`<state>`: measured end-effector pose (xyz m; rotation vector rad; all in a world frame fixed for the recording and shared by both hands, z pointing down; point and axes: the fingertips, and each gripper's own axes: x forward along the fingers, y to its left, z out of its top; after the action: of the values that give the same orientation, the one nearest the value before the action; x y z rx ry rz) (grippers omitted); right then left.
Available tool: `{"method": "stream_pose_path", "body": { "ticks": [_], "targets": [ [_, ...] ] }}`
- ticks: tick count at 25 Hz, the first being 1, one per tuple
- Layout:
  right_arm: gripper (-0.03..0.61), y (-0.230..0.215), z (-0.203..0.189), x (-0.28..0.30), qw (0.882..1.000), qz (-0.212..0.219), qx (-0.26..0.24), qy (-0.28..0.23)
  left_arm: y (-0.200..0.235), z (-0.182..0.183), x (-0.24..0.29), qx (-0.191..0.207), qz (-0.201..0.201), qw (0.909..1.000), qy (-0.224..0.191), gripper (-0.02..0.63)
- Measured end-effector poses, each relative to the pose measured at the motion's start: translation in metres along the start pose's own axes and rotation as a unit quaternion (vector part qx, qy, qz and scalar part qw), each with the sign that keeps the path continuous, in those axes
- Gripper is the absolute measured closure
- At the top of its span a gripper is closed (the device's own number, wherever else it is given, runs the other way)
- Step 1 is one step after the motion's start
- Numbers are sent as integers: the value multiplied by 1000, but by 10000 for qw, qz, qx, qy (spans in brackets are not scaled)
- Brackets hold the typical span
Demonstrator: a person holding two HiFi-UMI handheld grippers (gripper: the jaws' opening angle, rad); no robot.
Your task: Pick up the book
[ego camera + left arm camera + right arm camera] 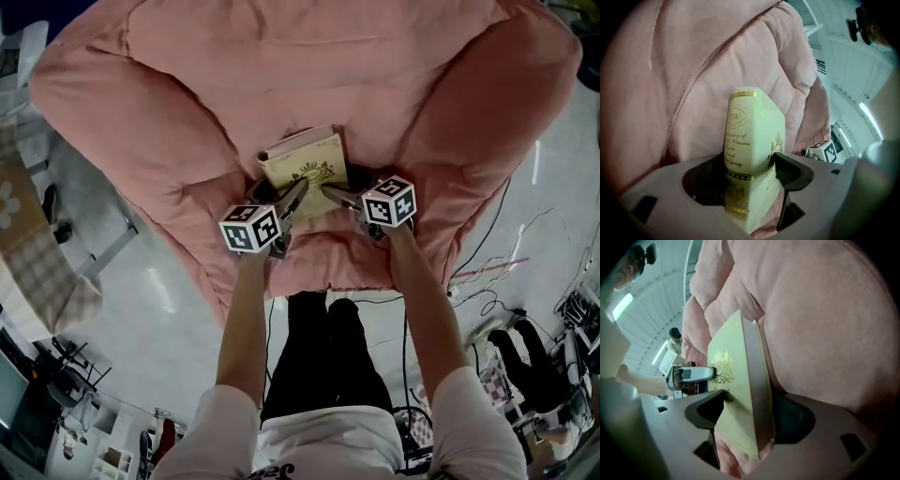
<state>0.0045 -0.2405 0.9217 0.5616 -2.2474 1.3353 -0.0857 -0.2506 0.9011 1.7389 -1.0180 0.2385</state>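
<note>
There is one book (305,161). It is cream with gold print. It leans in the seat of one big, soft pink chair (187,84), with its back against the puffy cushion.

There are two grippers, one in each of the person's hands. The left hand-held gripper (295,195) is at the book's lower left corner. The right hand-held gripper (333,194) is at its lower right corner. Both are wide open, and the book sits between the jaws of each. On each one, the jaw over the front cover touches the cover. I cannot tell if the jaw behind touches the book. Each gripper has one cube (251,228) with black and white squares, so that makes two cubes.

The chair sits on a pale, shiny floor (169,300). Thin cables (497,281) lie on the floor to the right. A checked cloth (47,272) is on the left. The person (328,375) stands right in front of the chair, in black trousers.
</note>
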Motion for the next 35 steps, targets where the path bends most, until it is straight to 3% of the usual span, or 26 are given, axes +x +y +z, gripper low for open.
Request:
{"method": "stream_pose_path", "body": {
  "ticks": [14,27,35],
  "targets": [
    [258,34,13,-21,9993,-266,95,-251,-22,19,-28,76,-26,9999,-99,284],
    [258,120,63,-109,9941,-578,-305,-862,-124,71,-98,663,-388,9955,-559,284],
    [258,197,83,-172,9868,-657,-763,-1268,-197,90,-169,979,-535,9894,-932,284]
  ]
}}
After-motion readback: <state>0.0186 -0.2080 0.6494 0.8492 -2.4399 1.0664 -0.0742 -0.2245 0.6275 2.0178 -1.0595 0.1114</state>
